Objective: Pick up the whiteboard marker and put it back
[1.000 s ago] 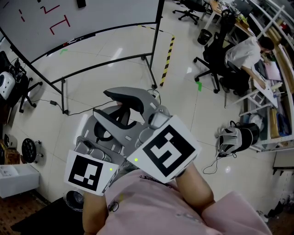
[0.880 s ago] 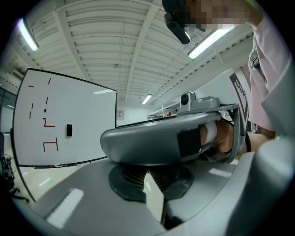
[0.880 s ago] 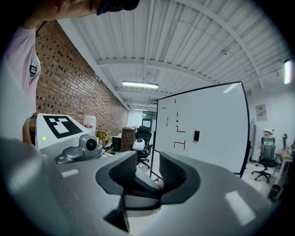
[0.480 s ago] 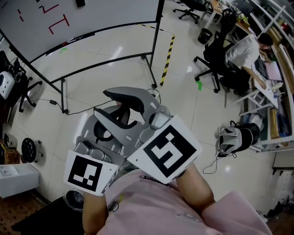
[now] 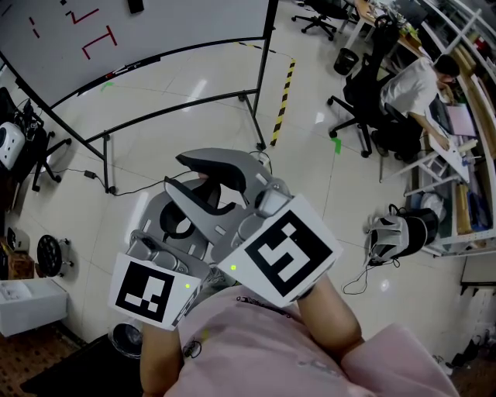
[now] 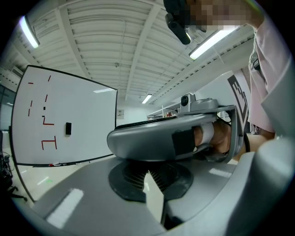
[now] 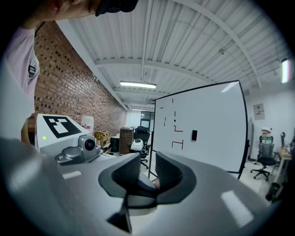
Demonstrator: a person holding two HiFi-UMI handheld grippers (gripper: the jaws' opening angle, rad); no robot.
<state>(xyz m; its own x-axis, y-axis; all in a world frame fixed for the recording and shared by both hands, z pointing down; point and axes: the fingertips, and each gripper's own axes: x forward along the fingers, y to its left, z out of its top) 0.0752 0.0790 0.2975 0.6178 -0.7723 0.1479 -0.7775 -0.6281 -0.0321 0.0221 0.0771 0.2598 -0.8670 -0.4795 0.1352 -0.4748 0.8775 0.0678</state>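
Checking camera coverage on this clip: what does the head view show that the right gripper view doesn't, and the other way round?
Only the head view shows the seated person at a desk, the black office chair behind them and the striped floor tape.

Only the right gripper view shows the brick wall and the ceiling light.

Both show the whiteboard with its red marks, and the right gripper, whose jaws are closing with no marker between them.
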